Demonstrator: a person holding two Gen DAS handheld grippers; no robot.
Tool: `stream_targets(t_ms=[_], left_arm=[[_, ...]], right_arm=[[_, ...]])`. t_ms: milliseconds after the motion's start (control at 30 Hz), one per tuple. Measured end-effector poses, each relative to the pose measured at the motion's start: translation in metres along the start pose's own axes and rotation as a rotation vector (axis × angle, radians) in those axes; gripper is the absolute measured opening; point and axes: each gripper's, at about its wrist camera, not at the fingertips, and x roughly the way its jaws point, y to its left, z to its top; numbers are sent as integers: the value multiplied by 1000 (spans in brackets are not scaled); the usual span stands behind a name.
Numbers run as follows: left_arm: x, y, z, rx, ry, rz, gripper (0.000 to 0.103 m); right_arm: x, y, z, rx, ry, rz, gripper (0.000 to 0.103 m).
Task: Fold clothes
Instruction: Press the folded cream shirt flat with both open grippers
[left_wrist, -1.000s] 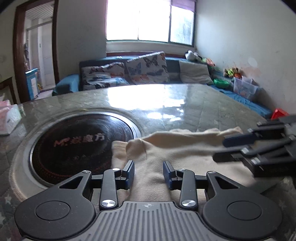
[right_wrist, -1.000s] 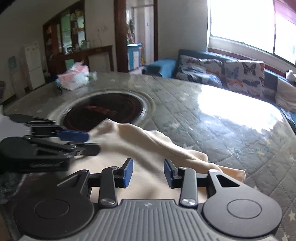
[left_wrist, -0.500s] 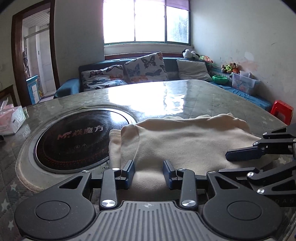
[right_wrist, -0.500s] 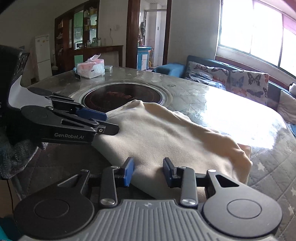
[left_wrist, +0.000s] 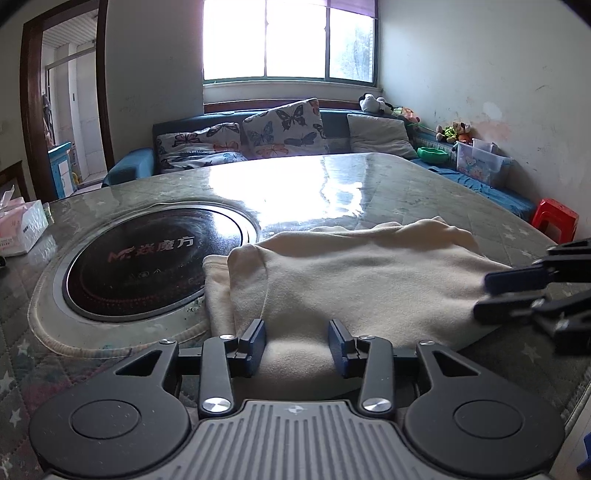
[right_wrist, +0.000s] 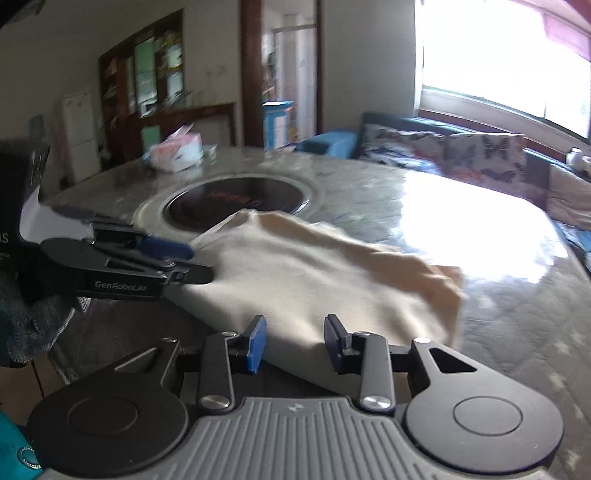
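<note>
**Cream garment laid folded on the desk, both sets of jaws spread**

A cream garment (left_wrist: 354, 273) is seen lying folded on the quilted, glass-topped desk (left_wrist: 332, 184), just right of a round black cooktop (left_wrist: 155, 254) set into the surface; its left edge overlaps the cooktop's pale rim. Red lettering is printed on the cooktop, read as "M" followed by Chinese characters. The left gripper (left_wrist: 297, 341) is held at the near edge of the garment with its jaws spread, cloth visible between them but not pinched. The right gripper (right_wrist: 293, 341) is likewise held open at the garment's near edge. On the left gripper's side, "GenRobot.AI" is printed, as seen from the right wrist view. A pink tissue box (left_wrist: 20, 229) is placed at the far left.
</note>
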Motion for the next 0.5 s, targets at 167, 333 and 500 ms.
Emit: stream_targets(t_ms=[167, 333, 500], left_arm=[[1, 0, 0, 13, 2, 0, 43], [-6, -1, 7, 8, -18, -15, 43], [-6, -5, 15, 7, -36, -50, 43]], right_arm=[[-2, -29, -12, 97, 37, -56, 33], [-10, -38, -5, 131, 4, -58, 33], [6, -47, -5, 173, 55, -48, 32]])
